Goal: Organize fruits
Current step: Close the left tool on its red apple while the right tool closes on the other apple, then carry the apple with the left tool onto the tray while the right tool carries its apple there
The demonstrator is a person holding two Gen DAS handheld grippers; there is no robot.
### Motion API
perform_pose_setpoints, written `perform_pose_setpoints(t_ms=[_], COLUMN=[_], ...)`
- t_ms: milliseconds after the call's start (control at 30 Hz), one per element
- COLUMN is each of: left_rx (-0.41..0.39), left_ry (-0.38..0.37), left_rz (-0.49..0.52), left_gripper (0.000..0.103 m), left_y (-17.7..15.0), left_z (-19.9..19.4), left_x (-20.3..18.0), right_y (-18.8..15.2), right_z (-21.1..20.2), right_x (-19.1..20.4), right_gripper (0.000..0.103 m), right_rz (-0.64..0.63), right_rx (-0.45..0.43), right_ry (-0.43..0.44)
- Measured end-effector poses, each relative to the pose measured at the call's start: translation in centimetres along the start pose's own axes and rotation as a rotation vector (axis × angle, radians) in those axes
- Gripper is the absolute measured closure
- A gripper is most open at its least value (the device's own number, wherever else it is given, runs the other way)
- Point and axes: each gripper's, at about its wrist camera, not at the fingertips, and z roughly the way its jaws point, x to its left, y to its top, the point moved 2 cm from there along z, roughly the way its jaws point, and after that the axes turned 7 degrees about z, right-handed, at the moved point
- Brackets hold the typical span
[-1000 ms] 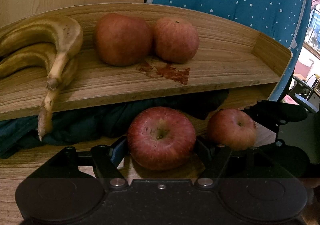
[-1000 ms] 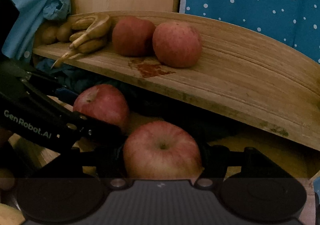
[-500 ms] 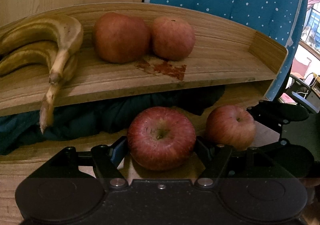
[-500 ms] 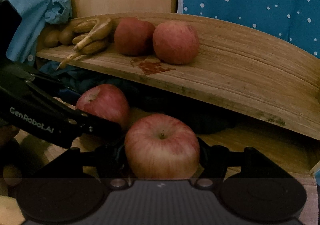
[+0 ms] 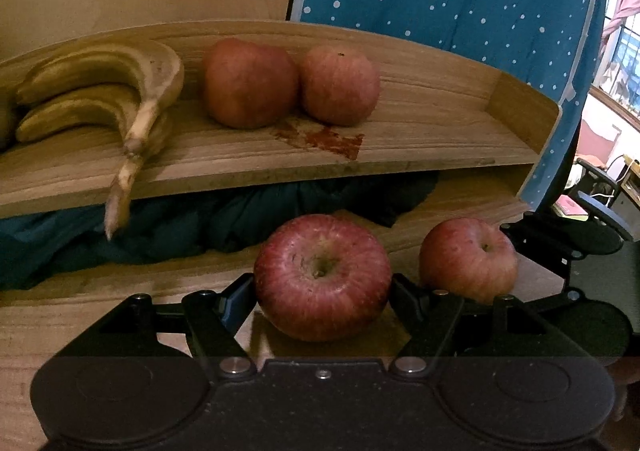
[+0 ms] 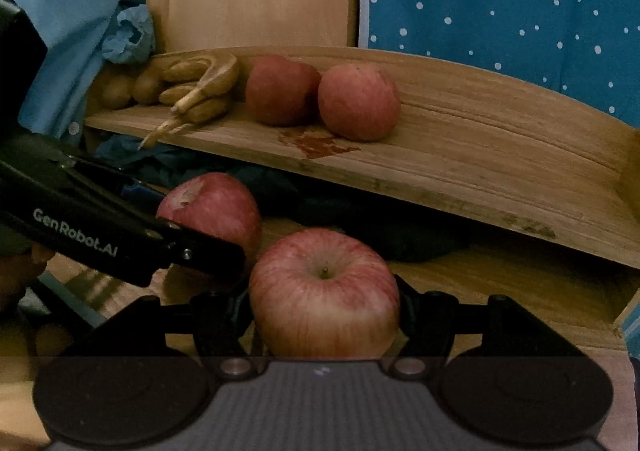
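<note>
- Bananas [image 5: 120, 91], ripe and curved, lie at the shelf's [image 5: 440, 131] left end; two matte apples [image 5: 292, 85] sit touching beside them, so that part looks done.
- Left gripper [image 5: 322, 291] is clamped round a glossy dark apple [image 5: 322, 277] below the grained wooden shelf.
- Right gripper [image 6: 324, 311] grips a paler striped apple [image 6: 324, 291]; both look still to place.

The left gripper [image 5: 322, 291] clamps a dark red apple [image 5: 322, 277] from both sides, stem hollow facing up, over the wooden tabletop [image 5: 80, 315]. Just to its right, a paler apple [image 5: 468, 259] sits in the right gripper [image 5: 516, 251]. On the wooden shelf [image 5: 420, 139] above lie bananas [image 5: 104, 91] and two touching apples [image 5: 292, 83] behind a reddish stain [image 5: 320, 137]. Dark cloth [image 5: 160, 227] is bunched under the shelf.
</note>
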Motion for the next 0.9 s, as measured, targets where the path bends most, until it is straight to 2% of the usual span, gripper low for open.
perform_pose_setpoints(t_ms=[500,900], left_rx=[-0.083,-0.121], left_ry=[0.021,0.033], left_rz=[-0.013,-0.038], left_gripper=[0.030,0.030], left_y=[-0.8,-4.7], left_z=[-6.5,-12.8], left_x=[-0.5,-0.6], right_y=[0.7,-1.0], right_z=[-4.9,-9.6], right_x=[3.1,7.5], right_gripper=[0.032,0.031], right_rz=[-0.023,-0.037], right_rx=[-0.081,-0.124], right_ry=[0.004,0.038])
